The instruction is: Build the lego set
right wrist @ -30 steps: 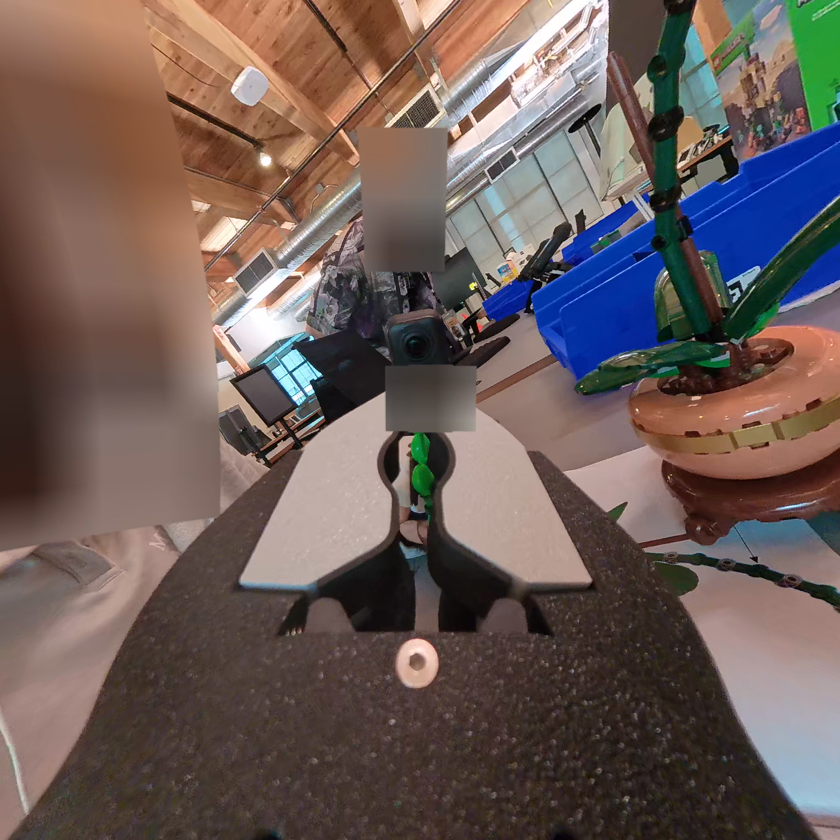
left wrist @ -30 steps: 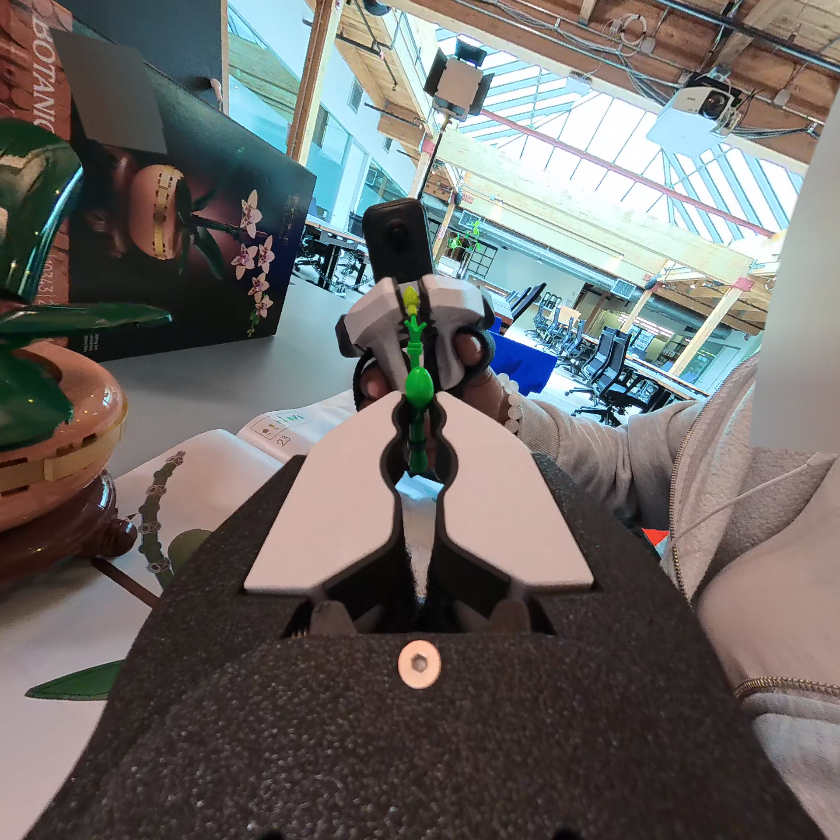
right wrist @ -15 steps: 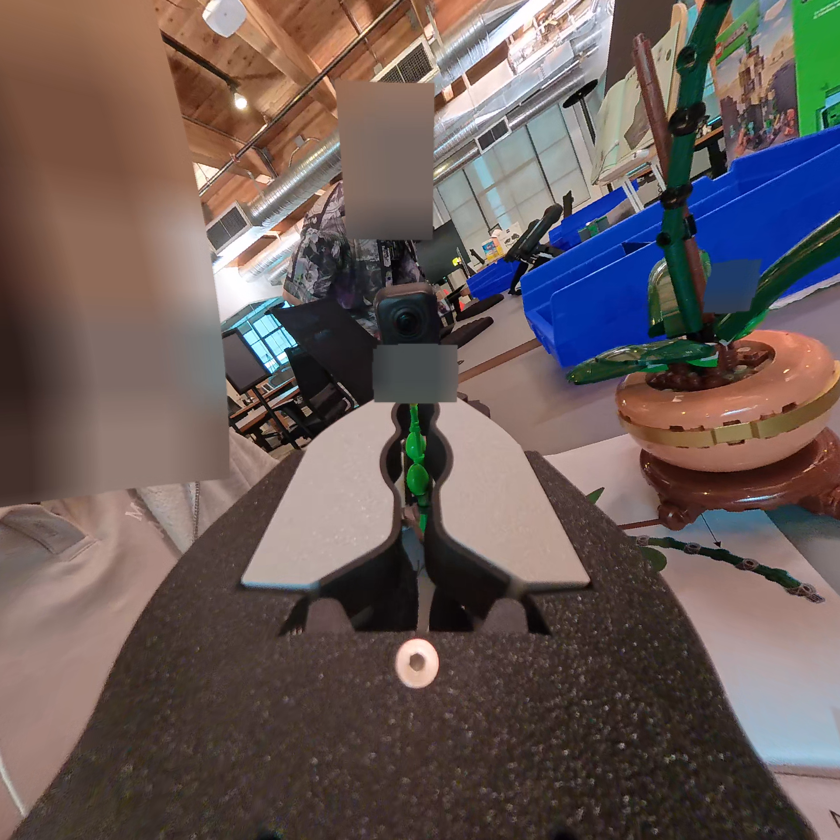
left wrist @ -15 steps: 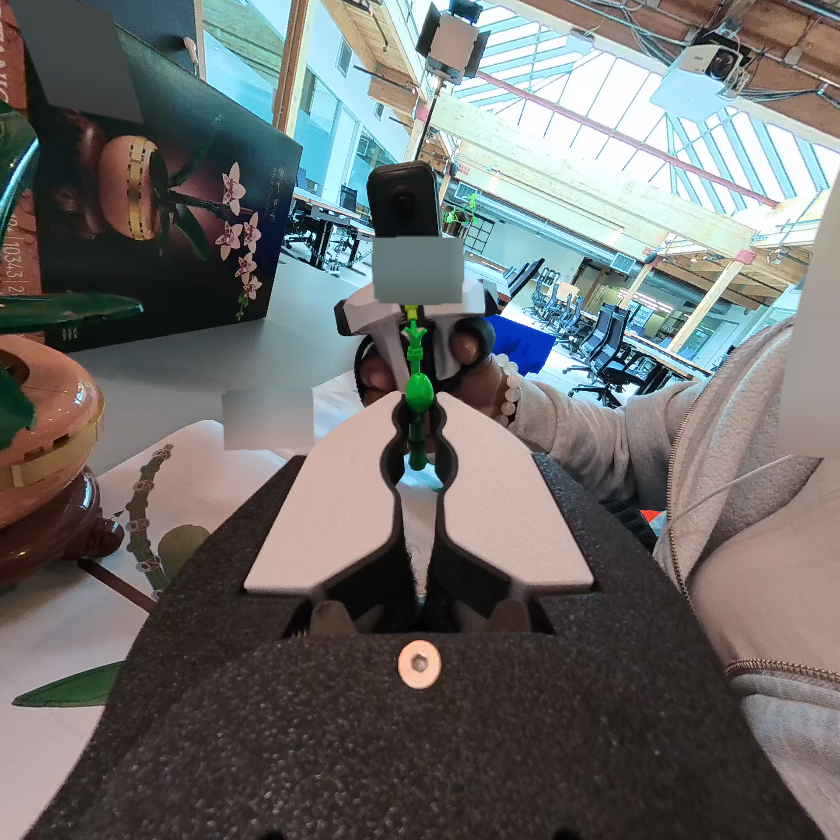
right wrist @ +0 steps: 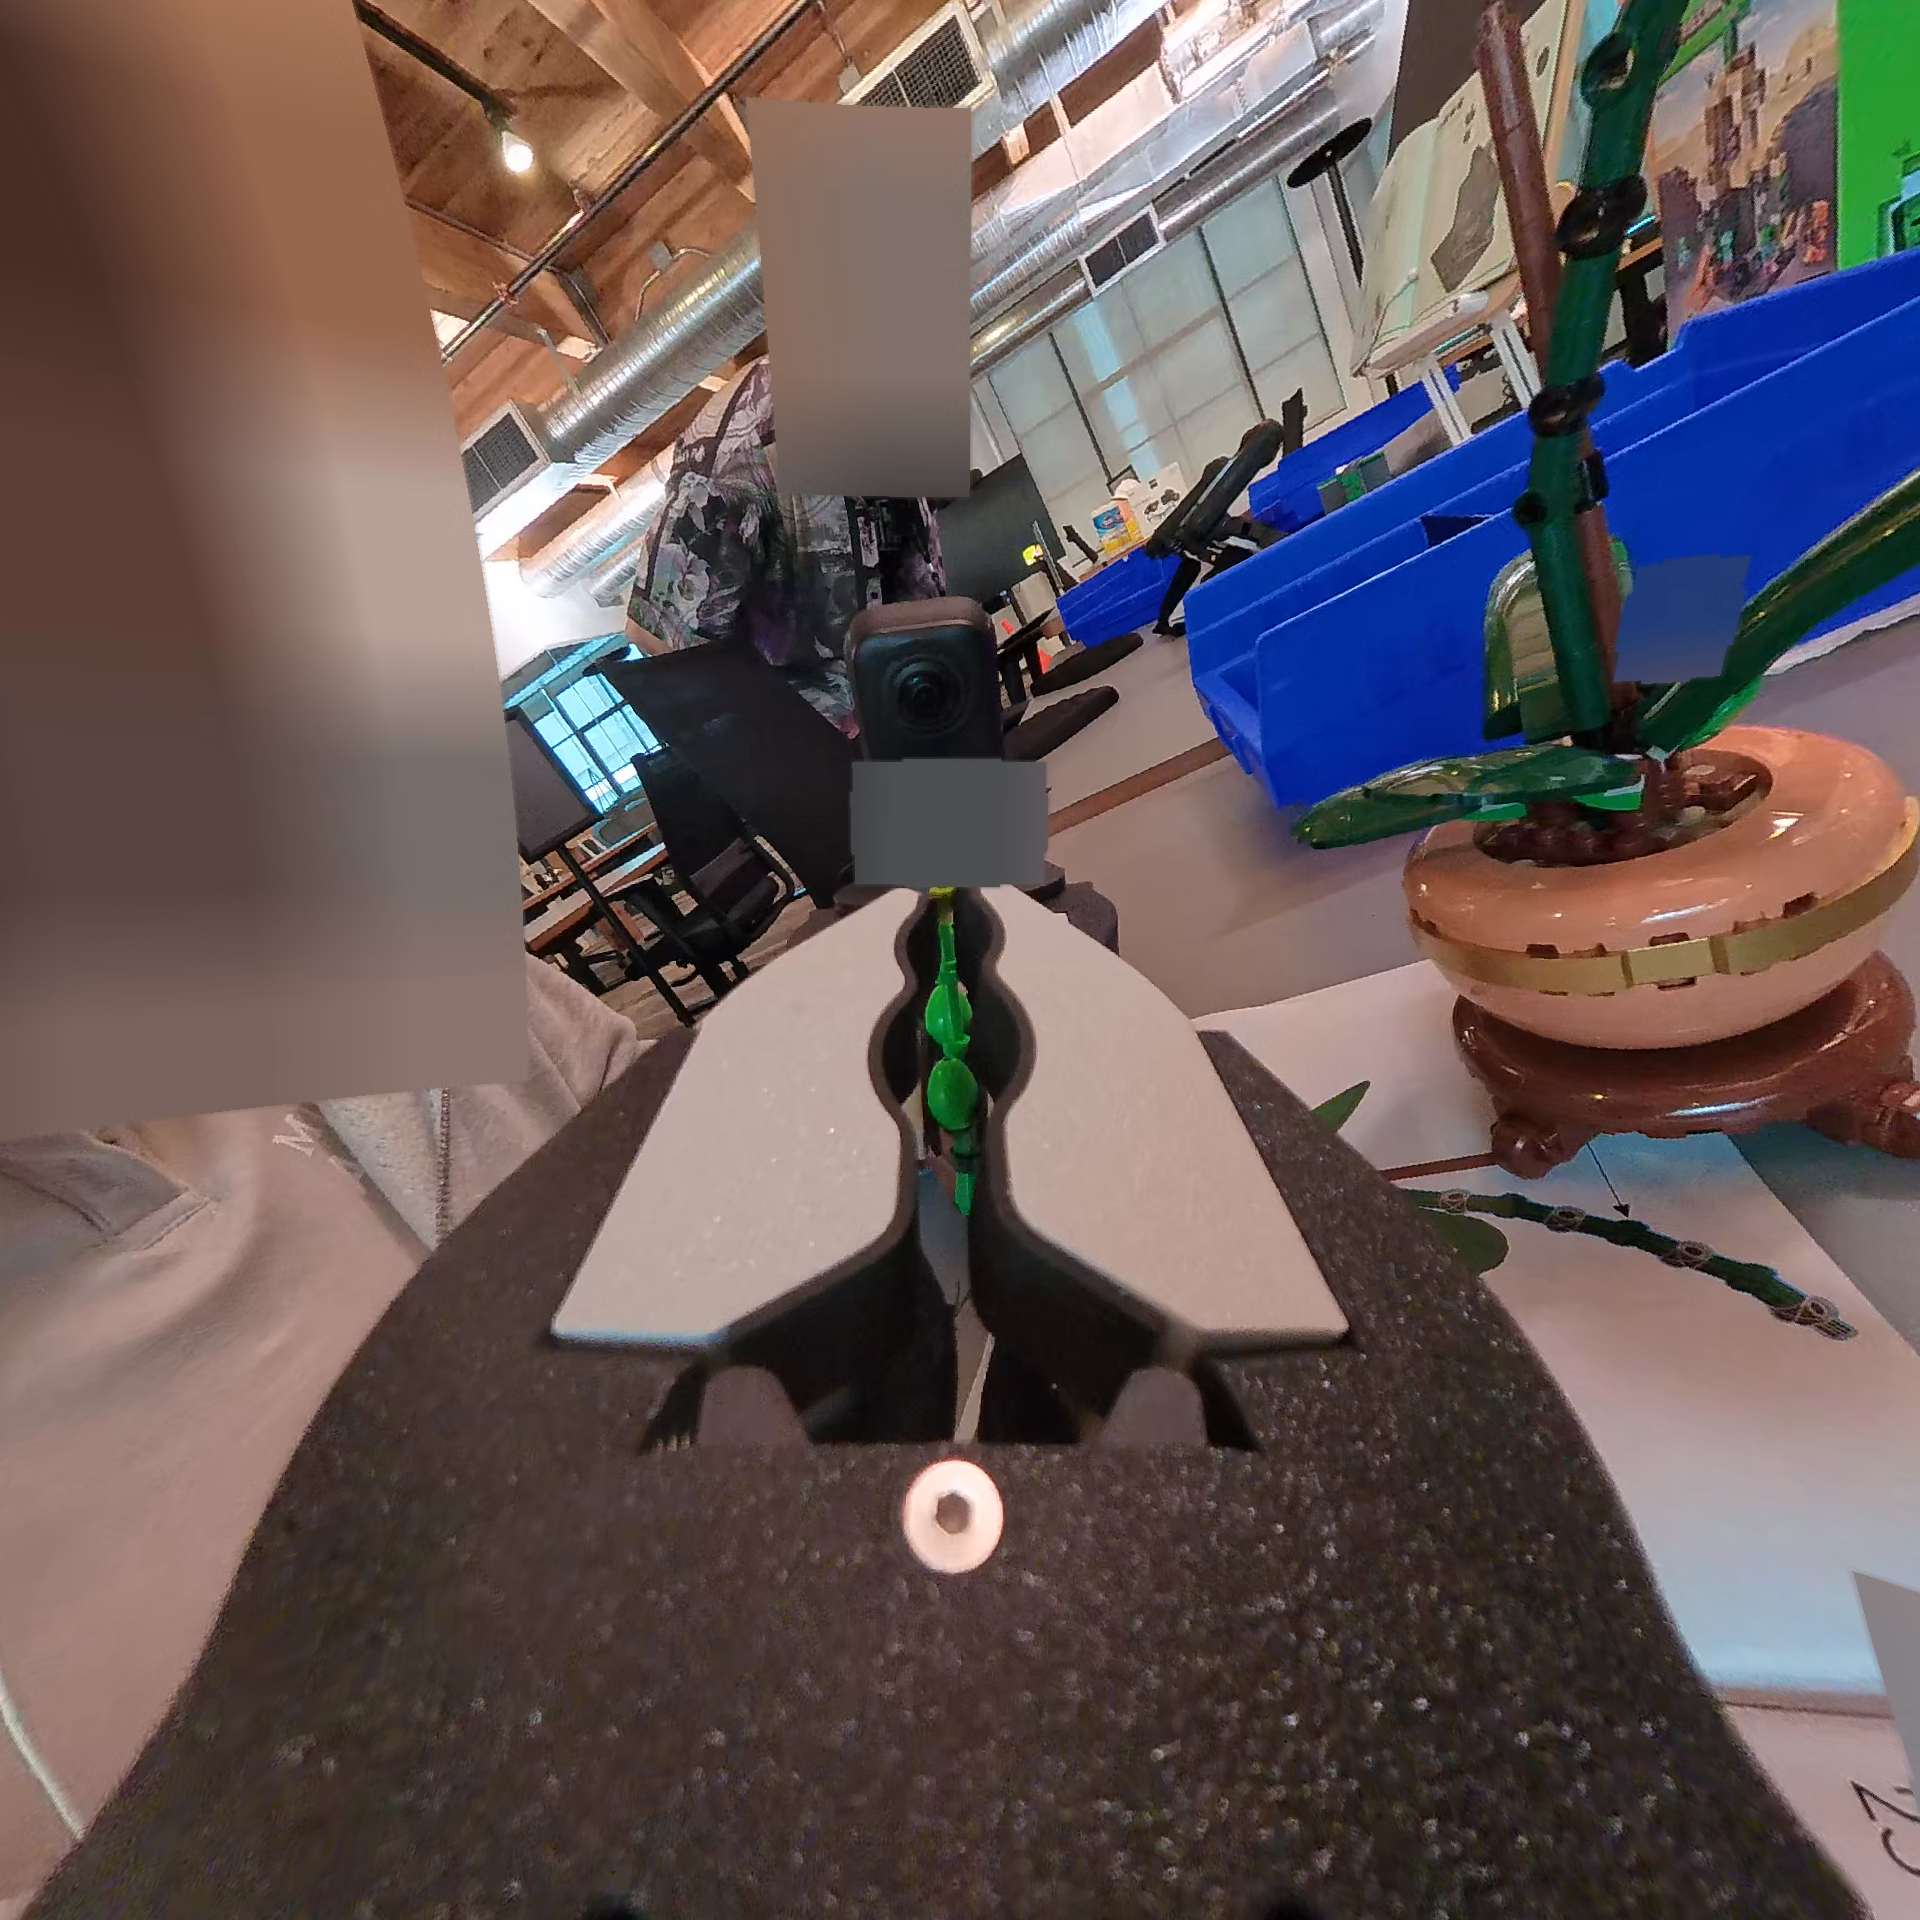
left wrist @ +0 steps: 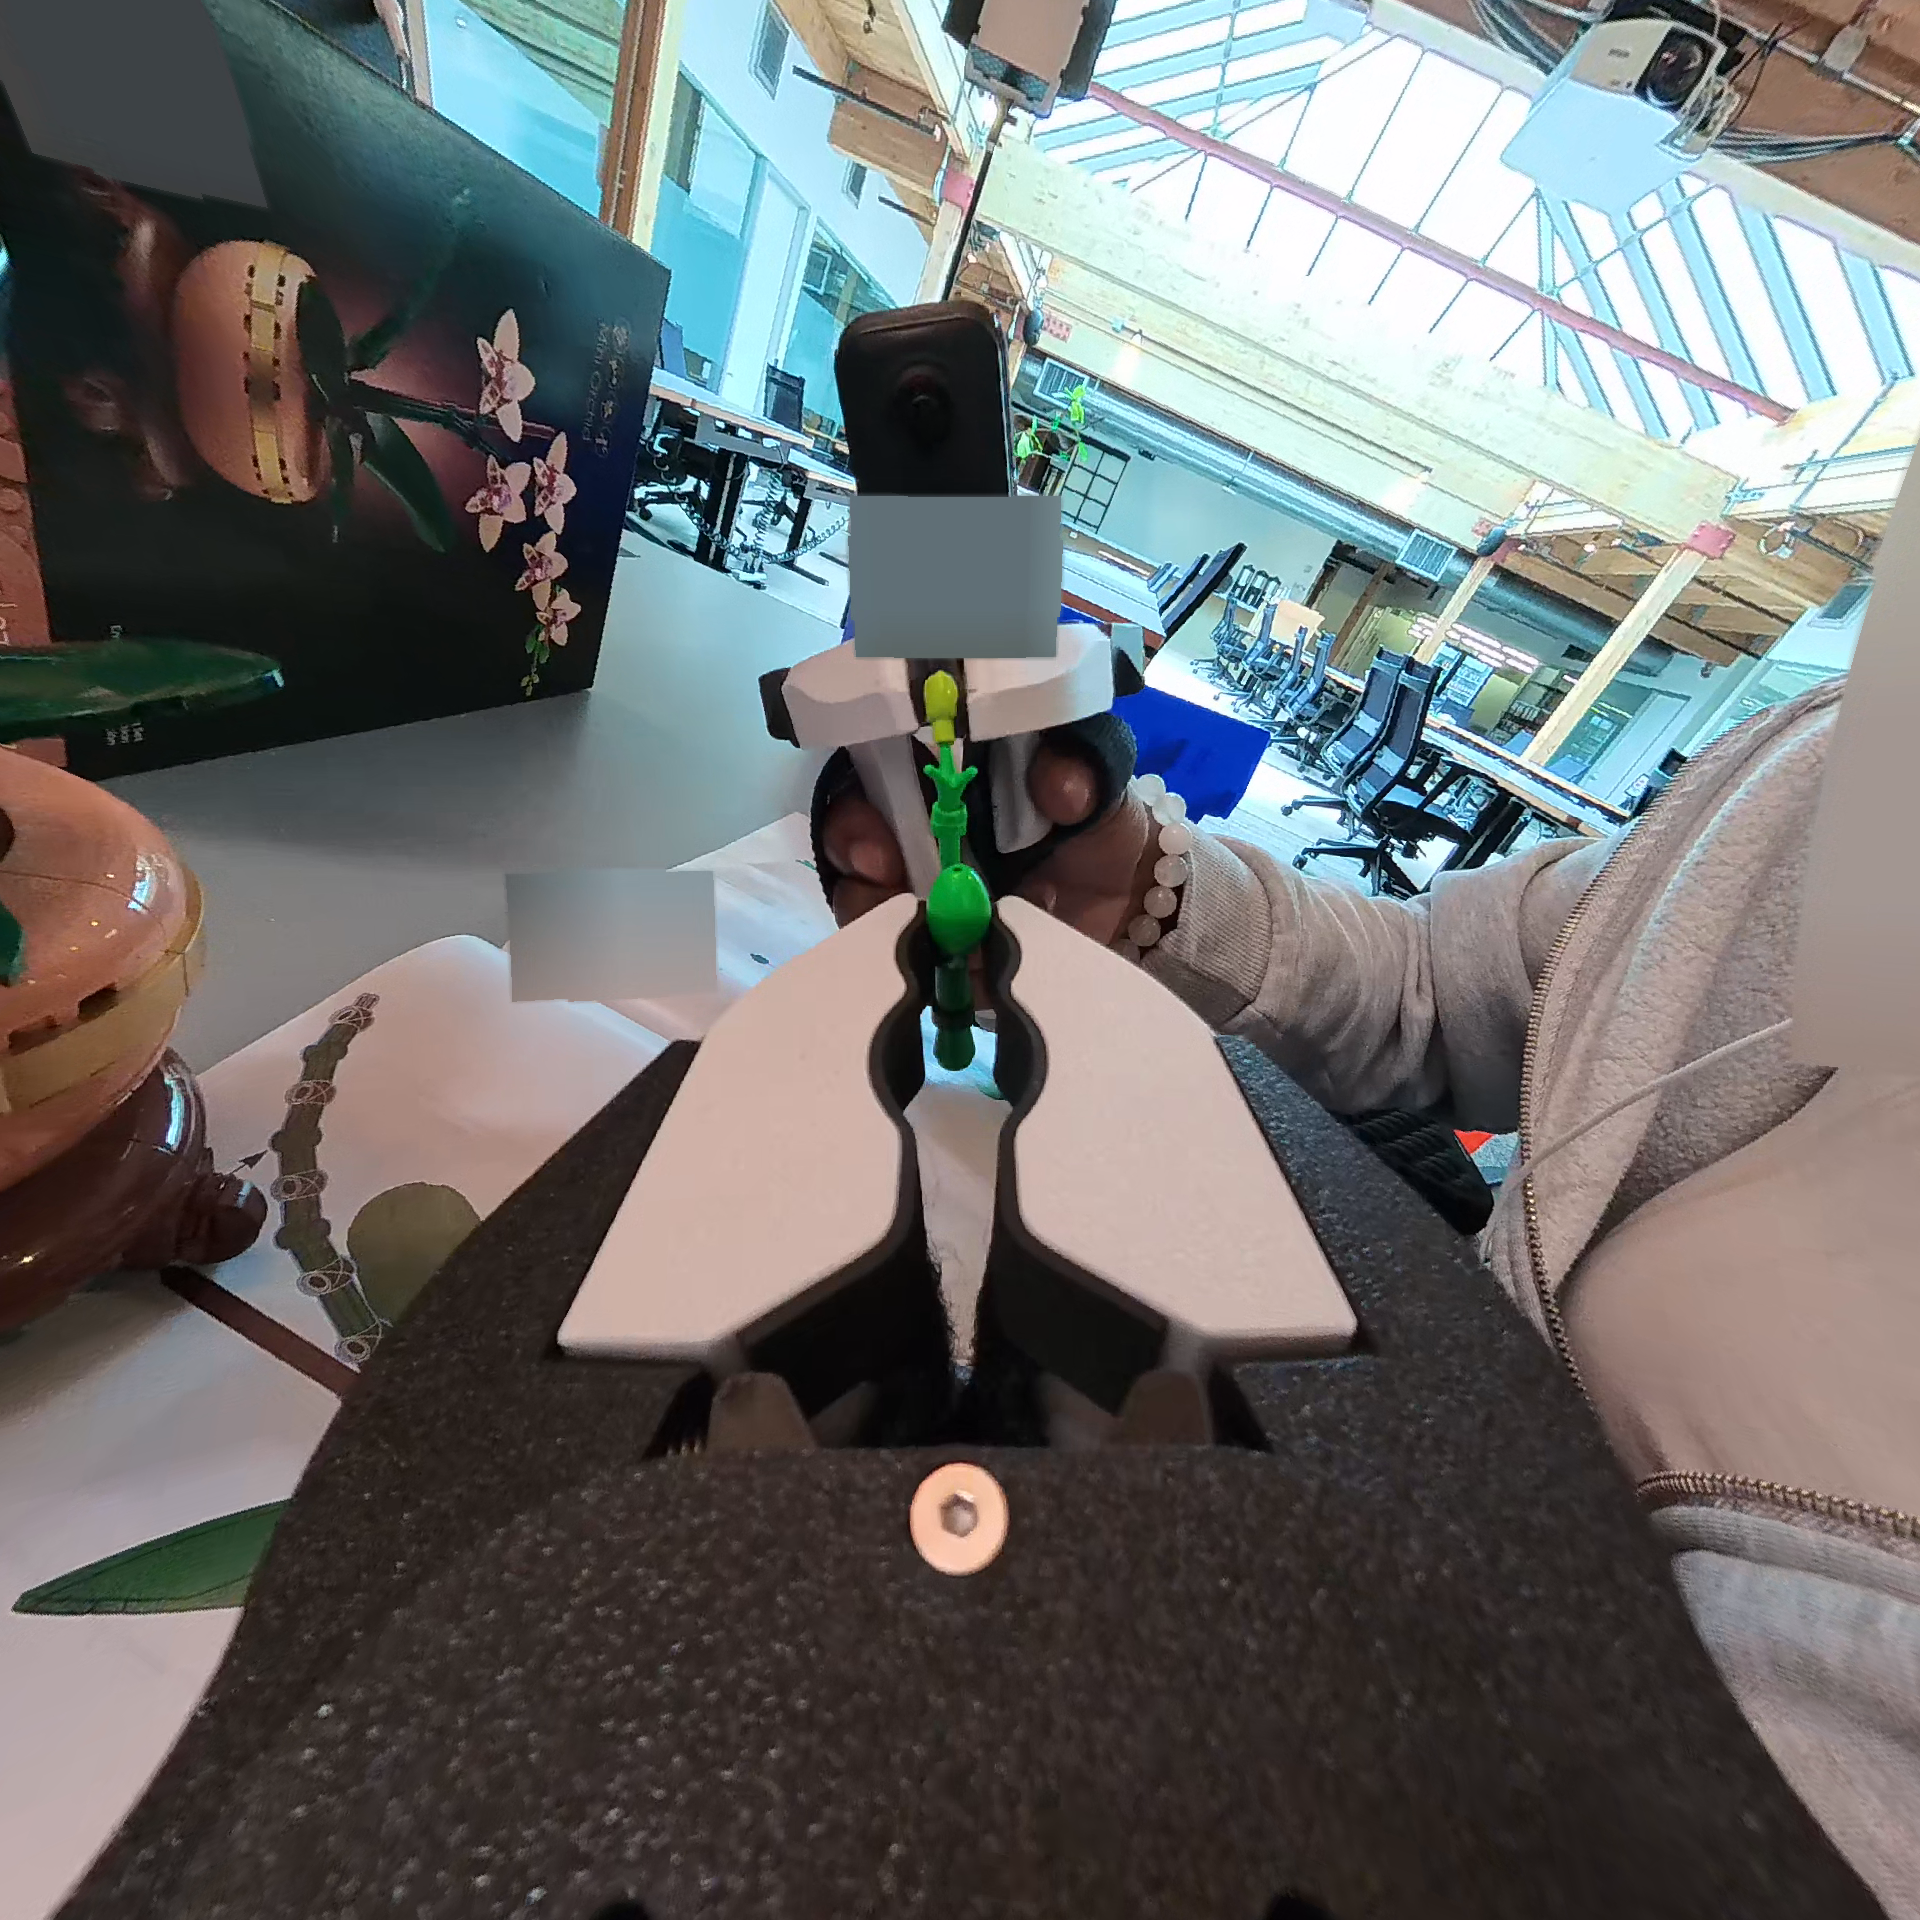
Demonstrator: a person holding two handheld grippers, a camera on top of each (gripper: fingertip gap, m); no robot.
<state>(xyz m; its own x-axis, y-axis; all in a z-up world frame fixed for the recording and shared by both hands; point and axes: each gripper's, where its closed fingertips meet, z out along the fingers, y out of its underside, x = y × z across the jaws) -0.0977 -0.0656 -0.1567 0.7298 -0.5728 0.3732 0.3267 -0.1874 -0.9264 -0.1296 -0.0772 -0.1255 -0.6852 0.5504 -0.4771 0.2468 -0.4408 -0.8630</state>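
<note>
Grey table, running across the left of the left wrist view. On it: a dark set box standing at upper left; an open white instruction booklet at centre left; a brown-footed, tan model flowerpot at the left edge, resting on the booklet. In the right wrist view, blue bins sit at upper right.

The right gripper is closed on a thin green stem with two buds, which runs up between its grey fingers toward the far camera, while the pink pot (on a brown stand) sits right.
</note>
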